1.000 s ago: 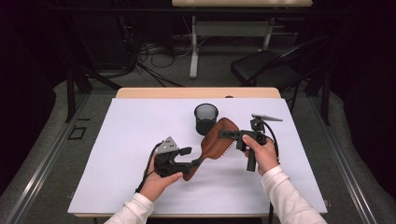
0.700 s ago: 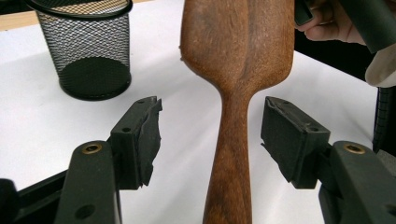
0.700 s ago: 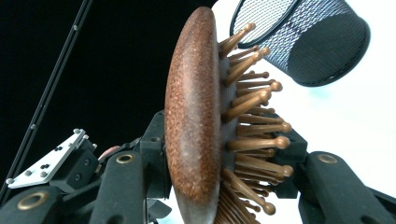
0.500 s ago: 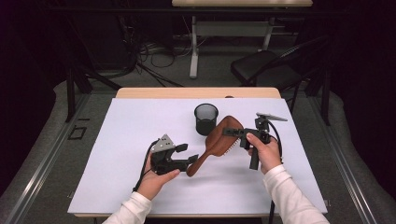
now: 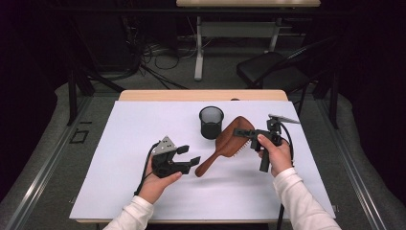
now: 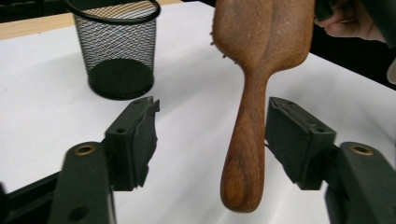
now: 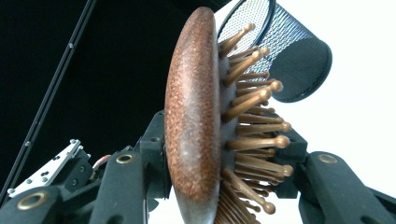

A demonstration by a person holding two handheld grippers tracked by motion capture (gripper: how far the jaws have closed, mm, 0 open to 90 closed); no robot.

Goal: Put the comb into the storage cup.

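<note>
While the right gripper [image 5: 245, 133] clamps the wooden hairbrush [image 5: 230, 143] by its head, back against one jaw and bristle pins against the other, the brush hangs tilted above the table [image 5: 119, 191], just right of the mesh cup [image 5: 211, 122]. Its handle sits untouched between the jaws of the left gripper [image 5: 190, 155], which have just been opening. Stiff, light and smooth-varnished, it looks best gripped across the narrow handle.
</note>
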